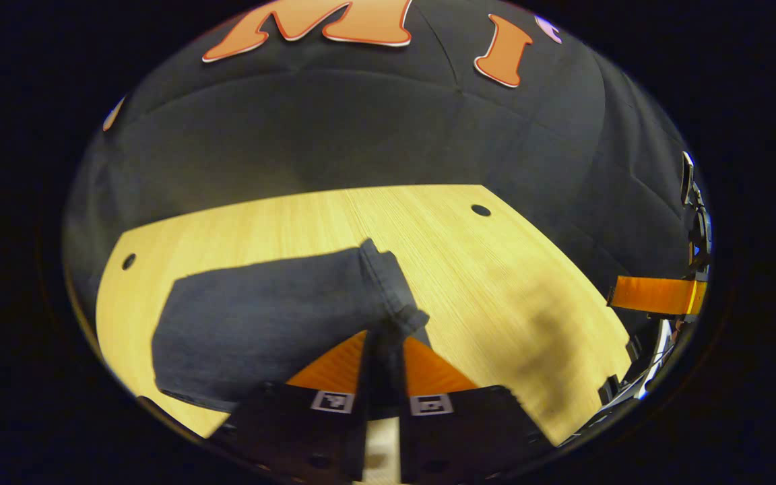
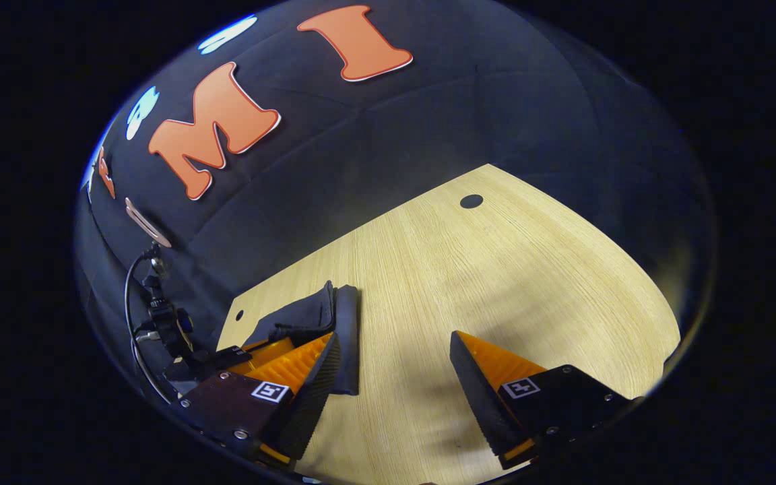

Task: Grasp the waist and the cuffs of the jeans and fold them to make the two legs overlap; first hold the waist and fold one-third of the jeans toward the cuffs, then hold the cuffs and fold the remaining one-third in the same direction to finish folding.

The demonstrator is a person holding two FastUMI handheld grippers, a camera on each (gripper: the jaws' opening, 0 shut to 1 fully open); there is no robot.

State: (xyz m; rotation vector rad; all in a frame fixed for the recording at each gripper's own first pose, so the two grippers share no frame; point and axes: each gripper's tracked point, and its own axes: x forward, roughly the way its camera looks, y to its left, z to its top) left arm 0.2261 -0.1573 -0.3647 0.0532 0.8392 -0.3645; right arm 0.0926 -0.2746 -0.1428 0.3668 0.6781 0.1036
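A: Left gripper?
B: Fingers closed on jeans edge; folded bundle lies at table's left end.
A: Right gripper?
B: Jaws wide apart, empty, over bare wood beside the jeans.

A: Jeans, what do they look like?
B: Dark blue-grey denim, folded into a flat, roughly rectangular block. In the left gripper view it lies on the light wood table, toward the left and near side.
A: Flat all over?
B: Mostly. One end is lifted: a thick hemmed edge runs down to a raised corner low in the middle of the view.
A: Waist or cuffs?
B: Can't tell, too blurred.
A: Right gripper view?
B: Jeans sit by the table's left corner. The layers are stacked, with a thick doubled edge facing the open tabletop and the top layer slightly bunched.
A: Legs overlapped?
B: Looks like a single stacked width.
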